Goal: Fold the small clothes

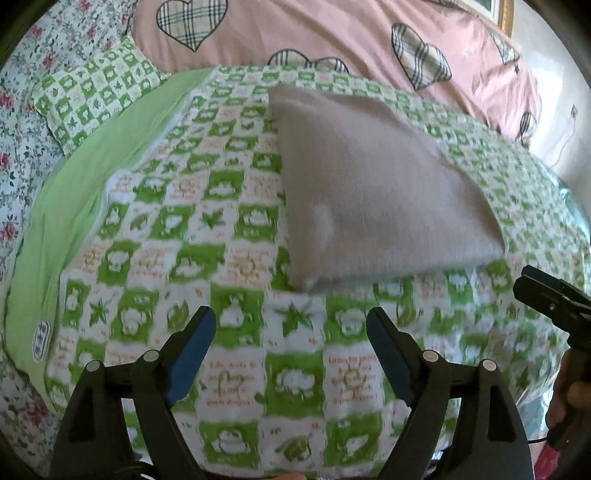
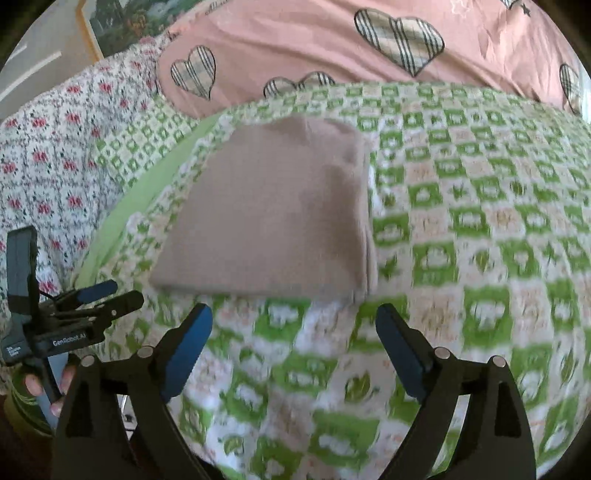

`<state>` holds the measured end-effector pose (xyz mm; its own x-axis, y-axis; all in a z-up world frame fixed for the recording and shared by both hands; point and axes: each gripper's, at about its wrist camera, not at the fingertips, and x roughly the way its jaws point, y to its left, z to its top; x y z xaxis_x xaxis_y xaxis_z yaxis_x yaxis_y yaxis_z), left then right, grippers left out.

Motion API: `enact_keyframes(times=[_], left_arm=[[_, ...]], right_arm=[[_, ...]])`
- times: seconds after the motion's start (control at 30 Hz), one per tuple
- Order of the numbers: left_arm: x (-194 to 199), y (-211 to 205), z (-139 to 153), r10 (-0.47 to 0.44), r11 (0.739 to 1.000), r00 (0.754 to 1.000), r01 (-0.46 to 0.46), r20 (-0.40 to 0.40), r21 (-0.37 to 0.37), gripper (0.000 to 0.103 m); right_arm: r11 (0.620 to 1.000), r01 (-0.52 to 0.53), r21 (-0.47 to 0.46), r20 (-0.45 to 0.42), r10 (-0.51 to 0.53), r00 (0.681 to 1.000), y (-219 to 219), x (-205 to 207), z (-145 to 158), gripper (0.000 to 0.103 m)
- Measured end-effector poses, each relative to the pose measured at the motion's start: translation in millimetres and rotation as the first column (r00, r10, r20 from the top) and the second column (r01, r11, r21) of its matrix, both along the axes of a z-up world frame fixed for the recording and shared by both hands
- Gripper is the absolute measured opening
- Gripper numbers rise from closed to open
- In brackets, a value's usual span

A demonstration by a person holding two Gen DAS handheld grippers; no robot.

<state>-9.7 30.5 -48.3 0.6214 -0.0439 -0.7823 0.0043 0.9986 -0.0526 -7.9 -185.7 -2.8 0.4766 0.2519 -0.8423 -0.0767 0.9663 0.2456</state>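
Note:
A folded beige garment (image 1: 373, 192) lies flat on the green-and-white checked quilt (image 1: 207, 258). In the right wrist view the same garment (image 2: 273, 218) sits ahead and a little left, its folded edge toward me. My left gripper (image 1: 291, 332) hovers above the quilt just short of the garment's near edge, open, with only quilt between its blue pads (image 1: 192, 354). My right gripper (image 2: 293, 332) is likewise open and clear of the cloth. The right gripper (image 1: 546, 295) shows at the right edge of the left wrist view, the left gripper (image 2: 107, 295) at the lower left of the right wrist view.
A pink duvet with plaid hearts (image 1: 332, 40) lies bunched behind the quilt. A floral sheet (image 1: 18, 155) and a small checked pillow (image 1: 92, 92) are at the left. A plain green border (image 1: 74, 206) runs along the quilt's left side. A framed picture (image 2: 122, 22) hangs behind.

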Motion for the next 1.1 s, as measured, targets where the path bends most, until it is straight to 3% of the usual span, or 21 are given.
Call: enact_keyframes(times=[0.47, 1.1], left_arm=[[1, -4, 8, 0.004, 1.0, 1.0, -0.004, 0.007, 0.009, 0.084], [28, -10, 29, 0.019, 0.999, 0.997, -0.021, 0.072, 0.025, 0.084]], right_arm=[[0.999, -0.02, -0.027, -0.036, 0.019, 0.999, 13, -2, -8, 0.09], [0.997, -0.057, -0.051, -0.011, 0.056, 0.998, 22, 36, 1, 0.091]])
